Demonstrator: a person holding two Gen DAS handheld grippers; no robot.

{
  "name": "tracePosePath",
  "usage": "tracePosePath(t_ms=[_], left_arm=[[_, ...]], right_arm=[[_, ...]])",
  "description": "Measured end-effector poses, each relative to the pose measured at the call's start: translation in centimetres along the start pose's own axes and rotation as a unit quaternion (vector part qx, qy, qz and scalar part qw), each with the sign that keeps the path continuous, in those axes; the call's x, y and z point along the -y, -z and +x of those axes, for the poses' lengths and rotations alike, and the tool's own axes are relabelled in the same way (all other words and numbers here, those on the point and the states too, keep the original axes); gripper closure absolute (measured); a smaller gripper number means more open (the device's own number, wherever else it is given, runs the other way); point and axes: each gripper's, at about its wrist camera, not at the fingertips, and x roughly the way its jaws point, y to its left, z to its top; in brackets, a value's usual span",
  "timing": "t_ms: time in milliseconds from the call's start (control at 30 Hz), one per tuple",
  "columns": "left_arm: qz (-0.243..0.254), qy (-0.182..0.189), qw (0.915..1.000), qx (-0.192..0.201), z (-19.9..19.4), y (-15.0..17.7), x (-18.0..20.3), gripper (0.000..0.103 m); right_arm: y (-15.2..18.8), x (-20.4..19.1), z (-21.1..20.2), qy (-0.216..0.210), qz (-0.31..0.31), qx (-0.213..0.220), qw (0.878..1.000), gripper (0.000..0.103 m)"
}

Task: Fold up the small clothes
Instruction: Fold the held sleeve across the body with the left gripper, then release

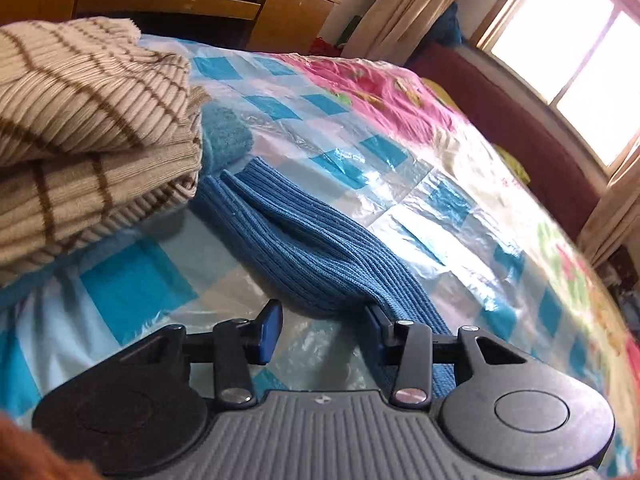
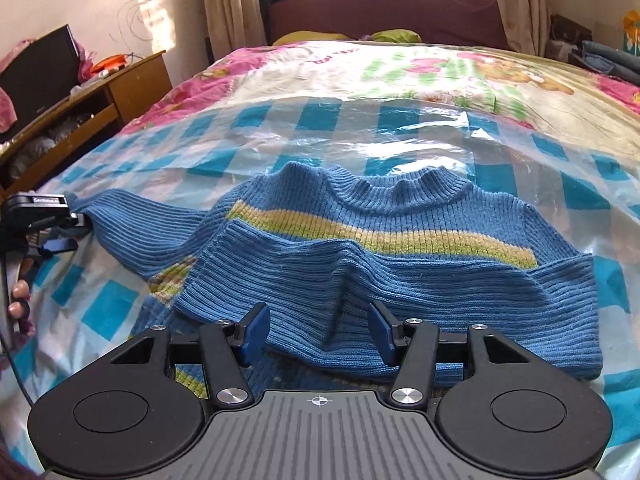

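Observation:
A small blue ribbed sweater (image 2: 360, 216) with a yellow-green stripe lies chest-up on the plastic-covered bed, its lower part folded up in a loose ridge. My right gripper (image 2: 319, 332) stands open low over that folded hem; knit lies between the fingers but the pads do not press it. The sweater's sleeve (image 1: 304, 236) stretches out to the side. Its cuff end sits between the fingers of my left gripper (image 1: 324, 324), against the right pad, with a gap at the left pad. The left gripper (image 2: 70, 230) also shows at the sleeve end in the right wrist view.
A folded beige sweater with brown stripes (image 1: 92, 120) is piled at the left, a teal cloth (image 1: 224, 136) beside it. Blue-checked clear plastic sheet (image 2: 400, 128) covers the floral bedspread. A wooden desk (image 2: 132, 80) stands left of the bed, the headboard (image 2: 384, 16) and window beyond.

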Motion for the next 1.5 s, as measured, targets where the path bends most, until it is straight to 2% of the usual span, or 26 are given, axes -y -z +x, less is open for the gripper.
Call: tracePosePath(t_ms=[167,333,400,533,567,600,633,700,800,867,933,1000,1067,1133,1167,1233,1267,1333,1433,1500], left_arm=[[-0.05,0.005,0.9986,-0.013,0.9,-0.9,-0.9,0.047],[-0.091,0.021,0.9956,0.007,1.3,-1.2,-1.0,0.041],[-0.106,0.027,0.9939,0.015,1.5,-1.1,-0.8,0.036],[-0.097,0.0,0.995,0.024,3.0,-1.5,0.3,0.037],[-0.092,-0.005,0.9954,0.026,3.1,-1.5,0.6,0.044],[-0.086,-0.009,0.9959,0.026,3.1,-1.6,0.8,0.056],[-0.079,-0.008,0.9965,0.024,3.1,-1.7,1.0,0.061],[-0.071,0.008,0.9972,0.023,3.0,-1.9,1.4,0.078],[-0.041,0.035,0.9982,0.028,2.0,-1.9,2.9,0.084],[-0.012,0.075,0.9969,0.021,1.0,-1.5,4.7,0.085],[0.03,0.128,0.9913,0.007,-0.3,-0.5,7.1,0.085],[0.078,0.184,0.9799,-0.01,-2.0,1.2,9.7,0.087],[0.142,0.244,0.9588,-0.031,-4.2,4.0,12.8,0.087],[0.209,0.283,0.9348,-0.048,-6.0,6.9,14.9,0.087],[0.241,0.292,0.9239,-0.056,-6.9,8.6,15.7,0.086],[0.28,0.298,0.9098,-0.073,-7.7,11.0,16.3,0.085],[0.29,0.293,0.9077,-0.078,-7.9,11.9,16.2,0.083],[0.299,0.274,0.9101,-0.085,-8.0,13.0,15.5,0.081],[0.278,0.255,0.921,-0.096,-7.9,13.1,13.7,0.078],[0.268,0.238,0.9294,-0.089,-7.8,12.8,12.5,0.074]], right_arm=[[0.1,0.0,-0.4,0.001,0.0,0.002,1.0,0.05],[0.1,-0.2,-0.4,0.0,-0.001,0.001,1.0,0.05],[0.1,-0.2,-0.2,-0.001,-0.001,-0.001,1.0,0.05],[0.2,-0.4,0.2,-0.001,-0.001,-0.005,1.0,0.05],[0.2,-0.4,0.2,-0.003,0.002,-0.005,1.0,0.05],[0.2,-0.4,0.1,-0.005,0.003,-0.005,1.0,0.05],[0.2,-0.4,0.1,-0.006,0.004,-0.004,1.0,0.05],[0.2,-0.3,0.0,-0.008,0.005,-0.002,1.0,0.05],[0.2,0.0,-0.3,-0.011,0.013,0.003,1.0,0.05],[0.3,0.5,-0.7,-0.011,0.021,0.007,1.0,0.05],[0.4,1.0,-1.3,-0.01,0.03,0.011,0.999,0.05],[0.6,1.5,-1.9,-0.006,0.037,0.016,0.999,0.05],[0.7,2.3,-2.5,0.002,0.048,0.023,0.999,0.05],[0.8,3.4,-3.3,0.012,0.062,0.029,0.998,0.05],[1.0,3.9,-3.7,0.015,0.069,0.03,0.997,0.05],[1.2,5.0,-4.3,0.023,0.081,0.028,0.996,0.05],[1.4,5.5,-4.5,0.024,0.087,0.026,0.996,0.05],[1.5,6.1,-4.8,0.024,0.097,0.023,0.995,0.049],[1.2,6.0,-4.7,0.018,0.093,0.025,0.995,0.048],[0.6,5.6,-4.2,0.009,0.099,0.024,0.995,0.048]])
